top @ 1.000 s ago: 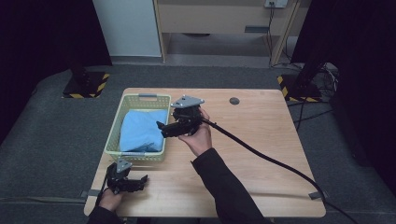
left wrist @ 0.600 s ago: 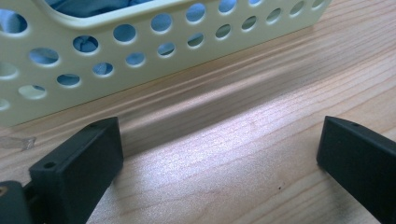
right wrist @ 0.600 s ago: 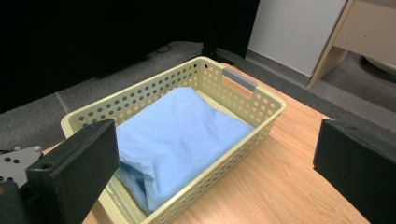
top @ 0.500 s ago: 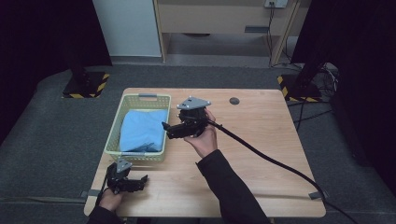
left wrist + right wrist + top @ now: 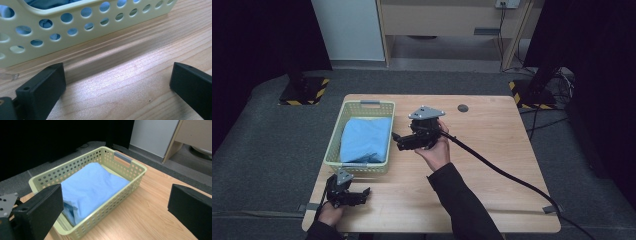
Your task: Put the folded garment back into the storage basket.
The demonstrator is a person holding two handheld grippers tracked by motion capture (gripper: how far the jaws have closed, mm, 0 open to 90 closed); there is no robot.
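So the folded light-blue cloth (image 5: 365,139) is sitting inside the pale yellow perforated plastic basket (image 5: 360,105) on the left half of the light wooden table (image 5: 492,150). It pretty much fills the basket floor, with a soft rounded hump on top and a few creases. At the near end you can see a darker fold tucked under, so it looks loosely folded rather than pressed flat. The side holes of the basket show blue through them in the left tool view too.

The right tool (image 5: 398,141) is held up just beside the basket's right wall, aimed at it, with its jaws spread wide and nothing between them. My guess is it's parked there because the cloth is already where it belongs, or it's lining up for another go at it. Can't say which.

The left tool (image 5: 362,192) is low at the near-left corner of the table, just in front of the basket's short wall, jaws also wide apart and empty. It seems like it's just resting out of the way so the other hand has room.
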